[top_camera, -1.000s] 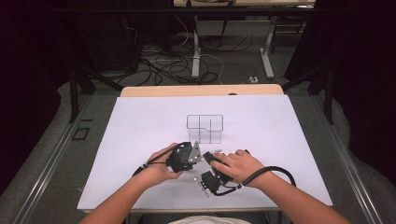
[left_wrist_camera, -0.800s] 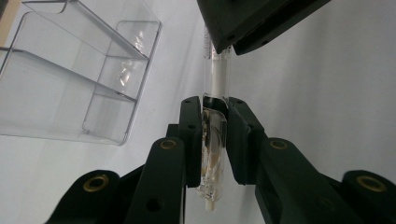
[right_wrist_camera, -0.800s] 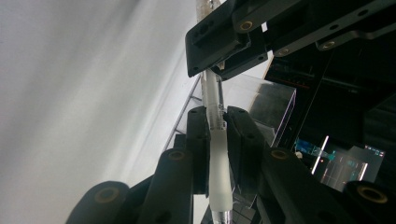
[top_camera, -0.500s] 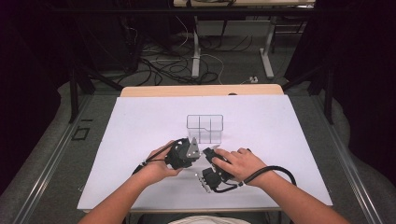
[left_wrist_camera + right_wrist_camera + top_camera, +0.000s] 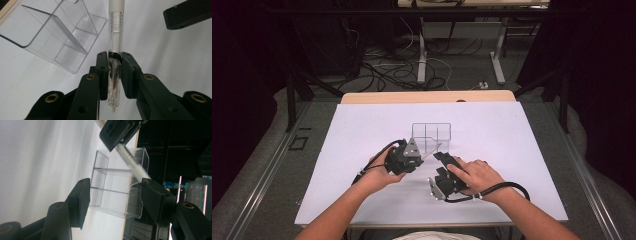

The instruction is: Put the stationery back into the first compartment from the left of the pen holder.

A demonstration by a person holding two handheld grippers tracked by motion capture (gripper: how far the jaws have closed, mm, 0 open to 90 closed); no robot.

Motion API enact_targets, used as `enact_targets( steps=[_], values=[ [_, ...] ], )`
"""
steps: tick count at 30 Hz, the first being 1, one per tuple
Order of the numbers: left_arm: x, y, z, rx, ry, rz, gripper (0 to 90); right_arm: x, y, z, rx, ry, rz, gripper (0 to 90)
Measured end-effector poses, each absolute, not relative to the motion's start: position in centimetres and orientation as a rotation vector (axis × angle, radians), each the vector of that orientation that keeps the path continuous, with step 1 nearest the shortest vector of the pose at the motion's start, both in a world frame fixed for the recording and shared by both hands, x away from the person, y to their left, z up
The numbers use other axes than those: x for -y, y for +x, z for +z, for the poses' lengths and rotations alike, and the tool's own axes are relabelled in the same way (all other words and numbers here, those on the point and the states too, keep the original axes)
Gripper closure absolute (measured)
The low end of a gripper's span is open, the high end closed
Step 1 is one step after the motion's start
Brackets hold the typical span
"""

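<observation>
White table, floor cables

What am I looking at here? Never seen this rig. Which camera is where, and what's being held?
No robot arm: a person holds a hand-held gripper in each hand at a table covered with a white sheet.

The high view looks down from above the person's side, forearms coming in from the bottom. The left hand-held gripper and the right hand-held gripper sit close together in front of a clear plastic organizer with compartments.

The other two pictures come from cameras riding on each gripper, looking along its black jaws.

In the left gripper view, the jaws are clamped on a clear pen with a white cap end. In the right gripper view, the jaws have just been opening; they stand apart, pressing on nothing, with the organizer beyond.
</observation>
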State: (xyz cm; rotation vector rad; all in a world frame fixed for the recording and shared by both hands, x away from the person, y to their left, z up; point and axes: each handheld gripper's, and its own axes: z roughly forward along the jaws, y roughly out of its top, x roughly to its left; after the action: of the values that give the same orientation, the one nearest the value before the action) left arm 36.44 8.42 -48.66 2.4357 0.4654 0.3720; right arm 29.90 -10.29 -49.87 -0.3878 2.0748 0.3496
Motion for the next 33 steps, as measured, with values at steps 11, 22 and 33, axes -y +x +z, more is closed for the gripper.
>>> enact_targets(
  steps=[11, 22, 33],
  values=[
    [-9.6, 37.1, -47.5, -0.601, 2.248, 0.326, 77.9, 11.4, 30.5, -49.9, -2.161, -0.189, 0.416, 24.1],
    [-11.2, 38.4, -46.7, -0.734, 2.047, 0.311, 77.9, 12.8, 31.8, -50.6, -2.236, 0.022, 0.454, 5.8],
    [-12.3, 40.1, -46.1, -0.8, 1.891, 0.353, 78.0, 14.3, 33.2, -51.2, -2.296, 0.237, 0.478, 0.0]
  ],
)
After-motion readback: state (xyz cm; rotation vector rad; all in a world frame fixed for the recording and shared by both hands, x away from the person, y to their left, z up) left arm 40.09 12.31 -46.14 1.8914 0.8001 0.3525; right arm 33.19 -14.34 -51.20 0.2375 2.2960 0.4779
